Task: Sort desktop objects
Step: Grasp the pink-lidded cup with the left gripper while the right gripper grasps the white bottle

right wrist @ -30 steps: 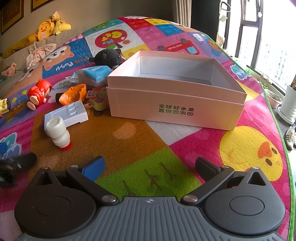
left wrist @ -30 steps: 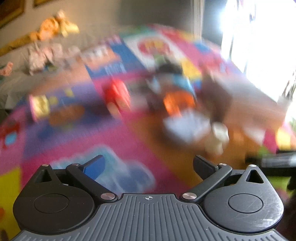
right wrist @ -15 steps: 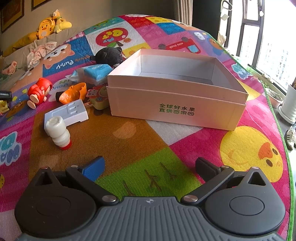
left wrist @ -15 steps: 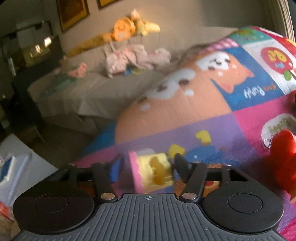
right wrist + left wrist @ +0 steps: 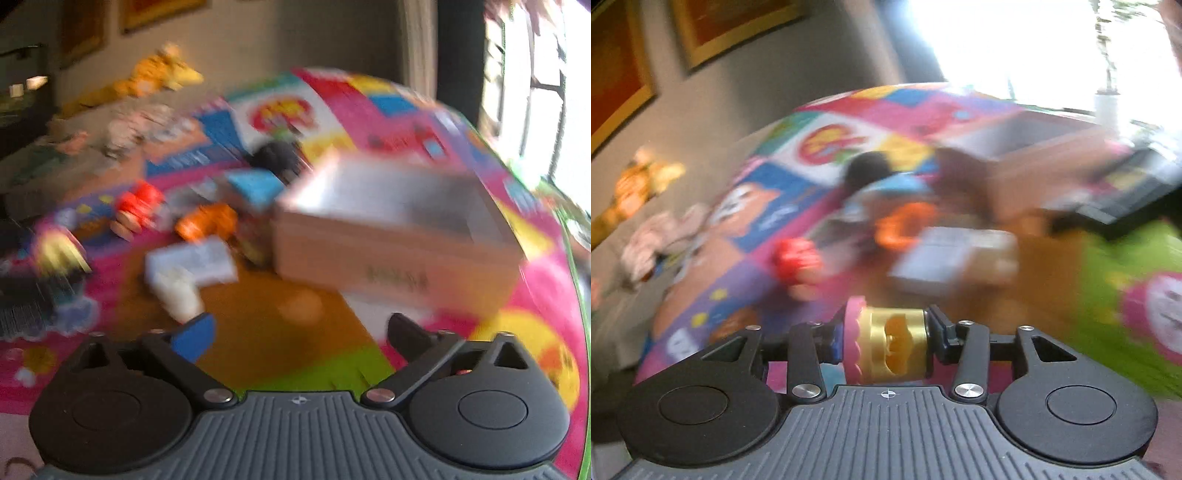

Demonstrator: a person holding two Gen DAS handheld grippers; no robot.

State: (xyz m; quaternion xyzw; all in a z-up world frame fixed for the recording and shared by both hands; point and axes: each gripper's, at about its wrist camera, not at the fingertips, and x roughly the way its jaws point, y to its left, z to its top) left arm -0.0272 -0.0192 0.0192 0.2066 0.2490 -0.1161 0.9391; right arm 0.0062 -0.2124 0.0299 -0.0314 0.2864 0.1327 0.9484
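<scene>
My left gripper (image 5: 886, 341) is shut on a small pink and yellow toy (image 5: 886, 343) and holds it above the colourful play mat (image 5: 746, 295). My right gripper (image 5: 299, 332) is open and empty above the mat, in front of the open pink cardboard box (image 5: 395, 251). Both views are blurred by motion. Loose on the mat left of the box lie a red toy figure (image 5: 136, 206), an orange toy (image 5: 207, 221), a white flat piece (image 5: 192, 258), a white bottle (image 5: 177, 291), a blue pack (image 5: 255, 184) and a black plush (image 5: 277, 157). The left gripper with its toy shows at the left edge of the right wrist view (image 5: 55, 258).
A sofa with plush toys (image 5: 162, 74) and clothes (image 5: 140, 125) stands behind the mat at the left. A bright window (image 5: 535, 74) is at the right. The right gripper shows at the right of the left wrist view (image 5: 1126, 192).
My left gripper has closed on the pink and yellow toy, lifted it and swung right toward the box. My right gripper has moved forward and left and stays open.
</scene>
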